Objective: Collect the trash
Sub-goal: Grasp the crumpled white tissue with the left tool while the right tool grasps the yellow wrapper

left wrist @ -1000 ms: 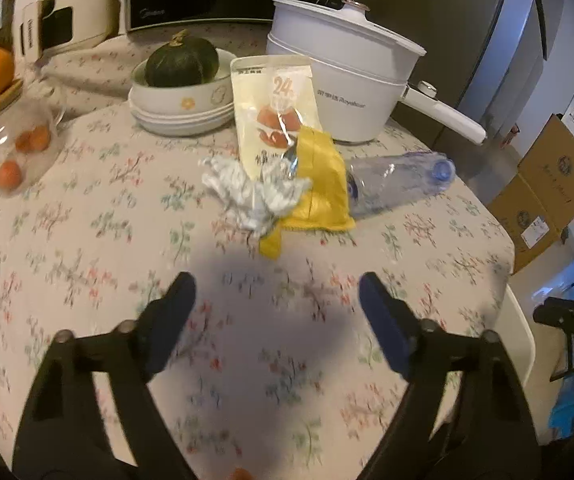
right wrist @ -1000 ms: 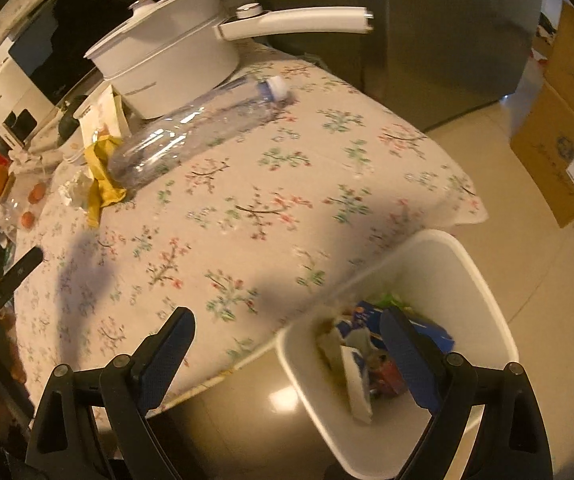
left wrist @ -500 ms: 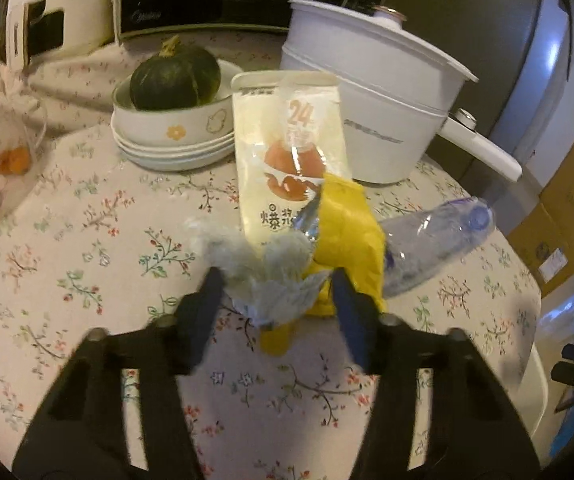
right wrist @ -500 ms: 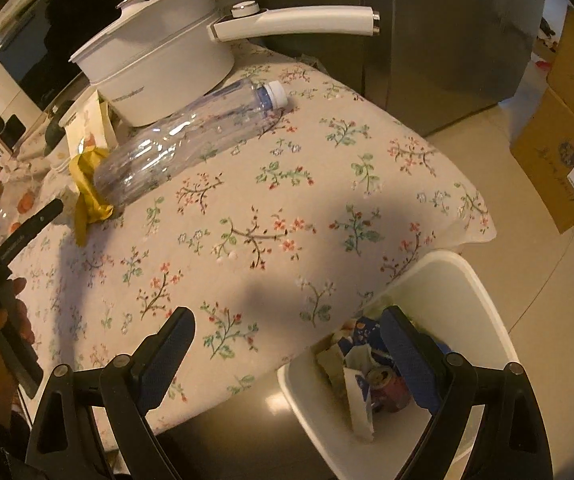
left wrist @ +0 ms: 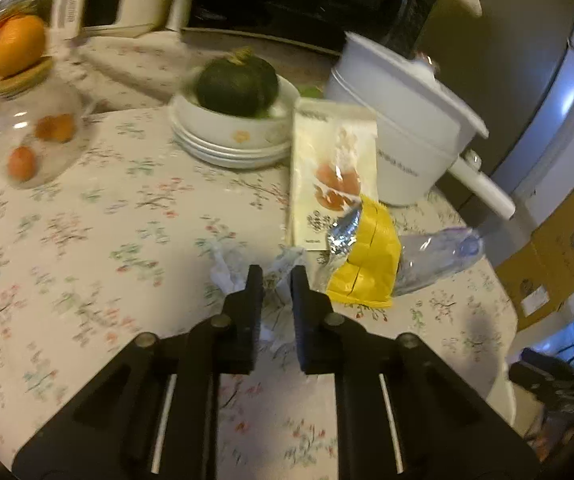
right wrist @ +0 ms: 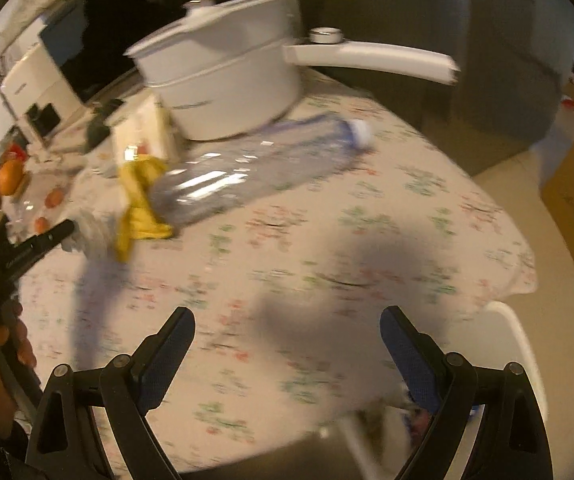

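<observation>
Jaws of our left gripper are closing on the crumpled white tissue beside the yellow wrapper; our right gripper jaws stand apart.

Wrapper on table, touching bottle; pot behind, apparently.
</observation>
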Motion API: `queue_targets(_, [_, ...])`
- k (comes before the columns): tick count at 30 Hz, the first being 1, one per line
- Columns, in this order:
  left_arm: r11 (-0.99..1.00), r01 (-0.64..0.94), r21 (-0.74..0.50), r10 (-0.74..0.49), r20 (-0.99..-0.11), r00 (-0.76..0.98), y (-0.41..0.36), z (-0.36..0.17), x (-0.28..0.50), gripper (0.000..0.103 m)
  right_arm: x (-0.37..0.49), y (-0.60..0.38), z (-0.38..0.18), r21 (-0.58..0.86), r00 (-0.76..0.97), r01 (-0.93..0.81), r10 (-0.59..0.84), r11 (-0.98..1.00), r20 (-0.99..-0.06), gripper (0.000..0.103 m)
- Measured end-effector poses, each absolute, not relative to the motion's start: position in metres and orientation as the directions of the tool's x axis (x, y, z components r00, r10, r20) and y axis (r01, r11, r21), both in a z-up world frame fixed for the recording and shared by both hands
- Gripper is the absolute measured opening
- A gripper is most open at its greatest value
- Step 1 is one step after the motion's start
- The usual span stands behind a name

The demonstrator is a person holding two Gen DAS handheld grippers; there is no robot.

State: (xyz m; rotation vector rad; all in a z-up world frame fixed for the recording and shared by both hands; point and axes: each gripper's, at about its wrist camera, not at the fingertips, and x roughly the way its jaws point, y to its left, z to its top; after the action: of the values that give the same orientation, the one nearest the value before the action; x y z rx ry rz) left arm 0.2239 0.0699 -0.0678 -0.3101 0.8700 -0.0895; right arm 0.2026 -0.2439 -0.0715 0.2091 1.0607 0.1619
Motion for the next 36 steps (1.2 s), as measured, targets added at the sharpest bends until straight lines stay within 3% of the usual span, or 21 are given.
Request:
queue_targets(6, [0.909,-0.105,-0.402,-0.228,-0.694,0.683,0.113,-0.027,0.168,0.015,0.216,-0.198,-0.067,0.237,0.509,-0.136,0.273,0.962,-0.816,0.094])
queue_targets(10, [0.877,-0.128,-0.463,-0.238,-0.651,0.721,0.136,-0.01,0.142,0.015,0.237,-0.166,-0.068,0.255,0.511,-0.2,0.323,0.946,-0.796,0.083])
queue_targets(13, [0.886,-0.122,-0.447,-0.218,-0.635,0.741,0.138,-0.004,0.132,0.015,0.253,-0.14,-0.067,0.233,0.51,-0.255,0.335,0.938,-0.792,0.074])
queue_targets(17, [0.924,-0.079,-0.375,-0.197,-0.64,0.743,0.133,-0.002,0.133,0.015,0.274,-0.109,-0.063,0.166,0.522,-0.313,0.315,0.935,-0.792,0.072])
queue_targets(22, [0.898,-0.097,-0.429,-0.229,-0.645,0.729,0.146,-0.005,0.137,0.015,0.306,-0.089,-0.067,0.147,0.53,-0.316,0.302,0.937,-0.792,0.07])
queue_targets(25, [0.892,-0.102,-0.441,-0.235,-0.644,0.728,0.149,-0.005,0.14,0.015,0.319,-0.081,-0.076,0.112,0.529,-0.32,0.276,0.941,-0.802,0.059])
queue_targets(32, [0.894,-0.094,-0.439,-0.242,-0.647,0.723,0.149,-0.006,0.142,0.015,0.337,-0.064,-0.1,0.074,0.499,-0.348,0.252,0.935,-0.829,0.046])
queue_targets(36, [0.892,-0.097,-0.442,-0.245,-0.652,0.718,0.151,-0.007,0.143,0.015,0.338,-0.062,-0.102,0.063,0.5,-0.373,0.258,0.926,-0.827,0.027])
